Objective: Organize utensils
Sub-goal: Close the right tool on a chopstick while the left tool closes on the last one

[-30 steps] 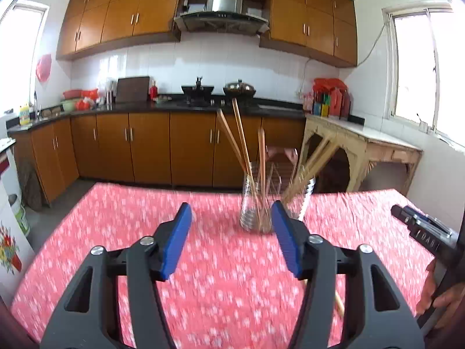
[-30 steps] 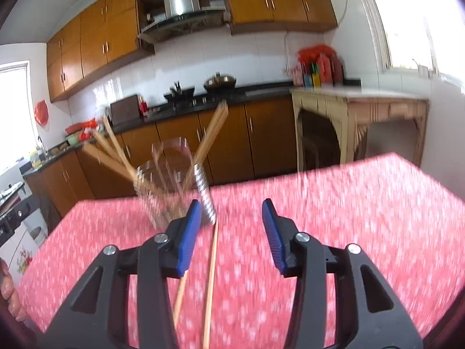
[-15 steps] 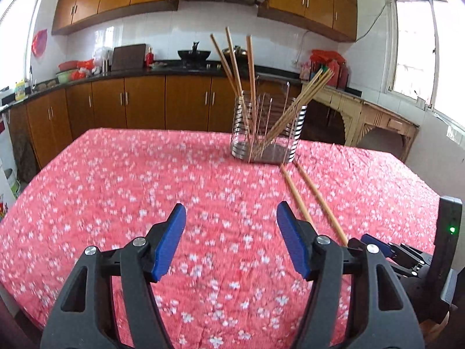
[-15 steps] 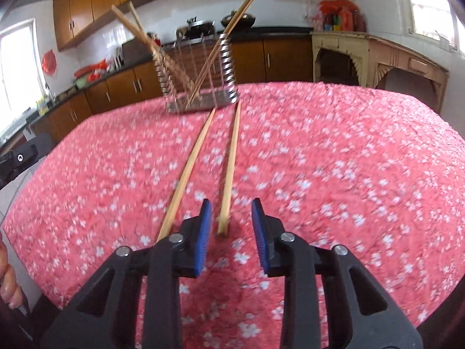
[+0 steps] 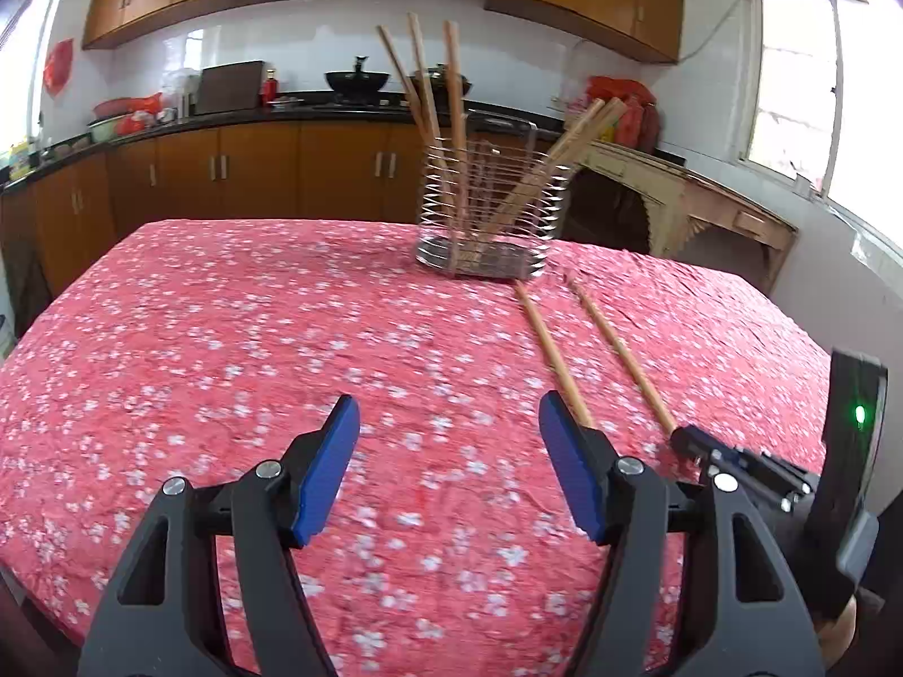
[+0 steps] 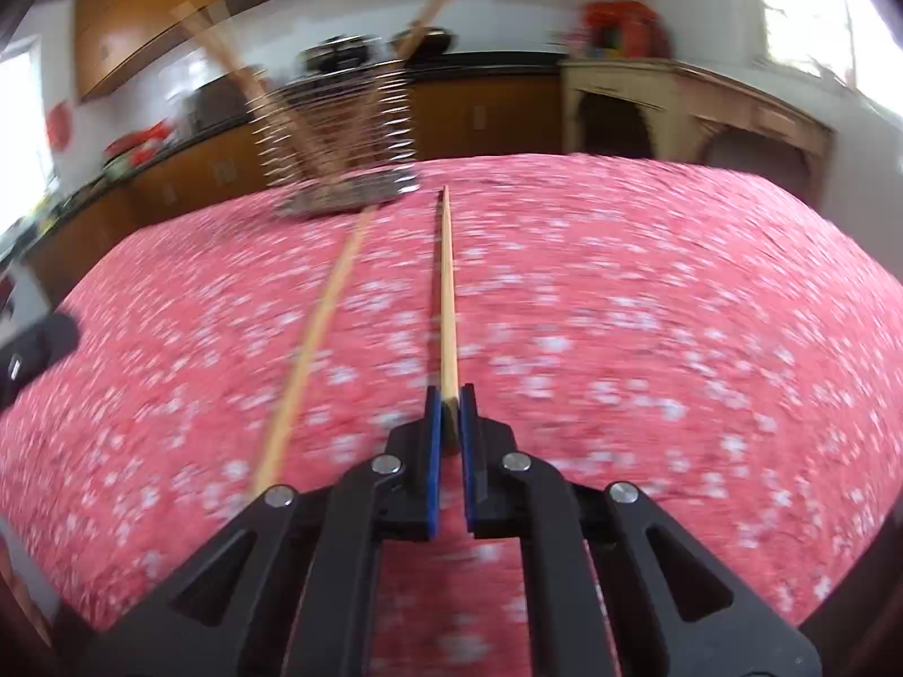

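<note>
One chopstick (image 6: 447,304) is clamped at its near end by the right claw (image 6: 447,412), its long axis pointing away toward the wire holder (image 6: 344,130). A second chopstick (image 6: 316,333) lies beside it on the worktop (image 6: 649,310), angled toward the holder. The left claw (image 5: 448,477) is held wide apart, gripping nothing.

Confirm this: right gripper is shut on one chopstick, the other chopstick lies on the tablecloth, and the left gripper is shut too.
Not quite: the left gripper is open and empty, as the left wrist view shows. The rest holds: right gripper shut on one chopstick, the other chopstick on the tablecloth.
</note>
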`<action>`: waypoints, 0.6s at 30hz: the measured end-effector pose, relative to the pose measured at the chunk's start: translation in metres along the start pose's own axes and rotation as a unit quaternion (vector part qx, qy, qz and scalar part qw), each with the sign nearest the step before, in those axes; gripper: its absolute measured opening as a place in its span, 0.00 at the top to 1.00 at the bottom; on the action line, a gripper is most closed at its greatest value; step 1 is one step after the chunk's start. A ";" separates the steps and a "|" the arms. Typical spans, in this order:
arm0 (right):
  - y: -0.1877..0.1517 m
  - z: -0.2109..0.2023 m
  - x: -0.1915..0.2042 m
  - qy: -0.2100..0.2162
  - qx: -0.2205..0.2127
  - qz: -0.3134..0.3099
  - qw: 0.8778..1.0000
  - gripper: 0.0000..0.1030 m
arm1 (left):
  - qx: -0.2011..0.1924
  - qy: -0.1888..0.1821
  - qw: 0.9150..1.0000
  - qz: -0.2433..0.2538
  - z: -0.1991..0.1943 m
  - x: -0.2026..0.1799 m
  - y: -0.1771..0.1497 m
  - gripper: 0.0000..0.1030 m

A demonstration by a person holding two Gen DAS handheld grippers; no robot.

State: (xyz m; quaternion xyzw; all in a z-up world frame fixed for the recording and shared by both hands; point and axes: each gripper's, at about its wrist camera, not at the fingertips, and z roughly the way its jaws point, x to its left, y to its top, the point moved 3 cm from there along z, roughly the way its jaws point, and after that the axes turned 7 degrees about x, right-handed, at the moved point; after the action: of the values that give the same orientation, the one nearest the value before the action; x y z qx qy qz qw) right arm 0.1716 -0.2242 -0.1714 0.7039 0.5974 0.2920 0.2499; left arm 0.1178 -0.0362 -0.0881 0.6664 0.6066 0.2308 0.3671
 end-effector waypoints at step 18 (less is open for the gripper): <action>-0.004 -0.007 -0.079 -0.038 -0.012 0.087 0.995 0.93 | 0.061 -0.023 0.997 0.044 0.048 -0.078 -0.026 0.44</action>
State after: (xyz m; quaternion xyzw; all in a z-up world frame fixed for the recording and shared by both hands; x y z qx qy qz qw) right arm 0.1549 -0.3014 -0.1780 0.7605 0.5204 0.2927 0.2552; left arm 0.1251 -0.1230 -0.1276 0.7191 0.5807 0.1936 0.3290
